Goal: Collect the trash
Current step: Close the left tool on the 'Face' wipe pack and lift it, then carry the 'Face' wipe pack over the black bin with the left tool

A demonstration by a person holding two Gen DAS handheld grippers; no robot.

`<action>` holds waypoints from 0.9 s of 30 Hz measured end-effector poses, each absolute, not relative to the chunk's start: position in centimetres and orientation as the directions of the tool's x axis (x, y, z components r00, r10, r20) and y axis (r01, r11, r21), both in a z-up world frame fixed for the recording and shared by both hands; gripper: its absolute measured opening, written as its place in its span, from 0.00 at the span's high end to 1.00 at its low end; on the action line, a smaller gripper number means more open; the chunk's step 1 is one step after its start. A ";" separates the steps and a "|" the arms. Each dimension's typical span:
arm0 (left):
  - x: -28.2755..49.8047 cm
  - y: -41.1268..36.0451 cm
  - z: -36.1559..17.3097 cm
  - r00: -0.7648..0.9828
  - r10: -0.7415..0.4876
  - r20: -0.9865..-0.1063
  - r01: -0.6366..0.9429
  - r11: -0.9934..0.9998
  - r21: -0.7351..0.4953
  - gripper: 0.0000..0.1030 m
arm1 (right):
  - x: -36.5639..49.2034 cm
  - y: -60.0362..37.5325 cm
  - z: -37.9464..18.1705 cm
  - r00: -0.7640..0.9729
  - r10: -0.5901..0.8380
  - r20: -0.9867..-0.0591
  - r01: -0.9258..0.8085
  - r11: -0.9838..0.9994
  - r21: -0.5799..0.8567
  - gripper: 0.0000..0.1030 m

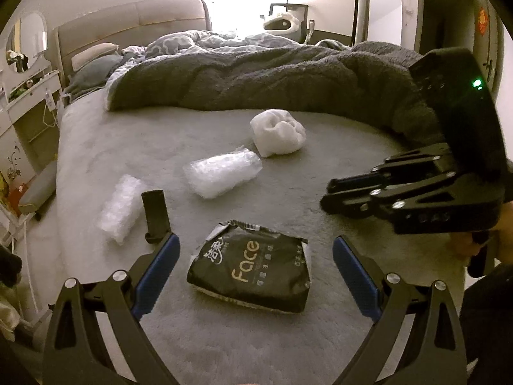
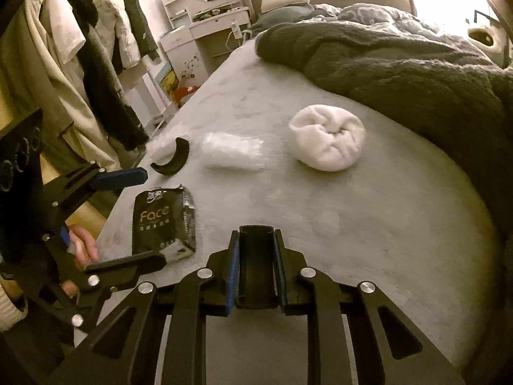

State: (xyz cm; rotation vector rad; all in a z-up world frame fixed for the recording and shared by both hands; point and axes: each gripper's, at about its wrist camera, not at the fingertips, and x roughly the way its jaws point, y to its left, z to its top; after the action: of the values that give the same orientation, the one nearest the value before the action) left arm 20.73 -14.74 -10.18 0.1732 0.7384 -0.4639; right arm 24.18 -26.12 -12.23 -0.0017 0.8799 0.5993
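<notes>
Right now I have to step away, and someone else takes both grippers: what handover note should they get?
Left gripper: open, aimed at the black Face pack, not gripping it.
Right gripper: shut on a black channel-shaped piece.
Loose on the bed: near bubble wrap, far bubble wrap, white wad, black curved piece.
Done: only that one piece gripped.
Left: the pack and the loose things. No bin in view.
</notes>
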 end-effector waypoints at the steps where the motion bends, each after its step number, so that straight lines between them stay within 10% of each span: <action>1: 20.9 -14.9 -10.5 0.642 -0.337 -0.688 0.461 0.887 -0.004 0.05 | 24.2 -26.3 -12.2 0.486 0.492 -0.722 -0.491 0.838 0.240 0.81; 27: 20.7 -14.5 -10.0 0.644 -0.335 -0.688 0.431 0.902 -0.036 0.21 | 24.4 -26.4 -10.3 0.505 0.513 -0.694 -0.485 0.834 0.263 0.81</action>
State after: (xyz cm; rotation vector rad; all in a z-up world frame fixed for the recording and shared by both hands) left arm 20.66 -14.54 -10.05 0.1353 0.7544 -0.4379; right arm 24.35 -26.40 -10.29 0.0359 0.8497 0.6018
